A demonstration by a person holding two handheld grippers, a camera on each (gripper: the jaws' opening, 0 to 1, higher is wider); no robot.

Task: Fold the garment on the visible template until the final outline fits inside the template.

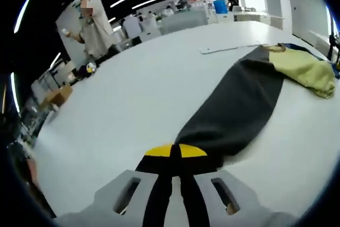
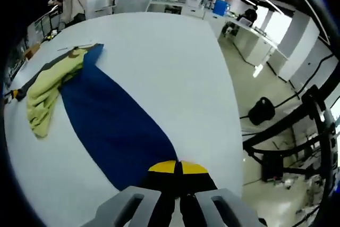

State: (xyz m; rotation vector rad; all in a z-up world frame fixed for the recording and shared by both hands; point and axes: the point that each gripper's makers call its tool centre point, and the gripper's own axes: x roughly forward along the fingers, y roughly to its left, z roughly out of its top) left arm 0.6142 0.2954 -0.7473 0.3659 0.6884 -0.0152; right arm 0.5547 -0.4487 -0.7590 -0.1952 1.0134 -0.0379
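You're barely started: your left gripper [image 1: 176, 158] pinches the dark sleeve [image 1: 234, 110], your right gripper [image 2: 178, 171] the blue sleeve [image 2: 114, 126], the yellow body [image 1: 305, 70] bunched, nothing folded.

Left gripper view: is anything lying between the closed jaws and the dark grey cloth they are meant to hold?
Nothing visible does. The left gripper is already shut on the near end of the dark grey cloth, which stretches away across the white table. A crumpled pale yellow cloth lies on its far end, well beyond the jaws.
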